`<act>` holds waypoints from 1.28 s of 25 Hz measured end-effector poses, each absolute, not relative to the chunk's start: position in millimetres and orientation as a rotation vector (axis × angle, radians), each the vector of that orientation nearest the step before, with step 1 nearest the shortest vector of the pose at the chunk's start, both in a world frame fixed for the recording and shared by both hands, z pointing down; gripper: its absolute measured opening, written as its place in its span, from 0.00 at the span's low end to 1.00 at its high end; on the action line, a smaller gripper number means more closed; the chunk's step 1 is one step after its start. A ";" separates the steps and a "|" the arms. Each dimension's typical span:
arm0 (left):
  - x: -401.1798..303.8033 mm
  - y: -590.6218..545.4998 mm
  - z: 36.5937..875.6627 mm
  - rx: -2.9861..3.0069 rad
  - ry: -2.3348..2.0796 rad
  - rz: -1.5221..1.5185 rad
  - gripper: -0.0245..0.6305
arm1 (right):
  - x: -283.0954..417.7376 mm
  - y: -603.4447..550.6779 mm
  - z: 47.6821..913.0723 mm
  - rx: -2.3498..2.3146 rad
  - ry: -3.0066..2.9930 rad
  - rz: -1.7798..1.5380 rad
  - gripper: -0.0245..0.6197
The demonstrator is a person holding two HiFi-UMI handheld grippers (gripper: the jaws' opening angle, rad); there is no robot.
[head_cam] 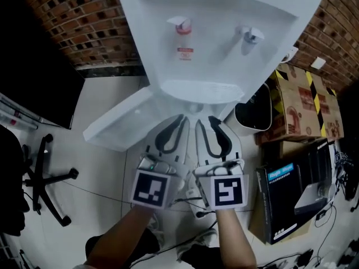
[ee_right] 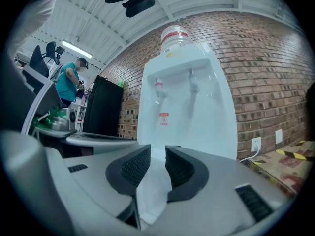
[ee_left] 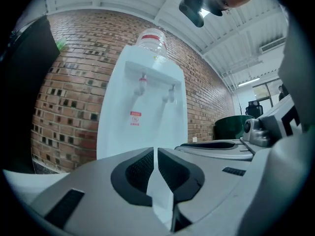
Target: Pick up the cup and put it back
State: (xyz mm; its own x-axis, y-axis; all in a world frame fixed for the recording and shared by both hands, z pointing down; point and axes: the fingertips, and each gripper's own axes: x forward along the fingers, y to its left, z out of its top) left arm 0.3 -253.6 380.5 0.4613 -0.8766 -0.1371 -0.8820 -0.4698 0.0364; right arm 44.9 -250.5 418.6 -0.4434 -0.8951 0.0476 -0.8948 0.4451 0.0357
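No cup in sight: nothing under the water dispenser [head_cam: 224, 49] taps, nothing in either gripper. The left gripper [ee_left: 156, 154] has its jaws pinched together, empty; the right gripper [ee_right: 157, 154] has its jaws slightly parted, empty. Looks like the pickup hasn't begun, so finding the cup comes next. Cardboard boxes [head_cam: 297, 105] and a dark bin [head_cam: 255, 111] crowd the right of the frame.

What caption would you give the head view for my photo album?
Hand-held left tool and right tool, side by side before a white water dispenser against a brick wall, cardboard boxes at right.
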 end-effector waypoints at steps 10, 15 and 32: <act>-7.1 -285.5 499.8 -2.625 1.634 0.227 0.04 | 38.6 -297.6 543.3 1.660 -2.610 -0.015 0.27; -5.1 -301.6 540.1 -2.606 1.640 0.248 0.04 | 43.4 -316.2 592.0 1.701 -2.574 -0.025 0.40; -18.5 -308.4 619.5 -2.609 1.678 0.213 0.04 | 44.9 -410.5 745.1 1.774 -2.465 0.142 0.66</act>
State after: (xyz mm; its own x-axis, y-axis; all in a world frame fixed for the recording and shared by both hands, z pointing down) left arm -18.5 -308.4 619.5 0.4081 -0.9034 -0.1321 -0.9078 -0.4169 0.0467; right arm 44.9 -410.5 745.1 -0.3155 -0.9391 0.1365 -0.9485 0.3162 -0.0166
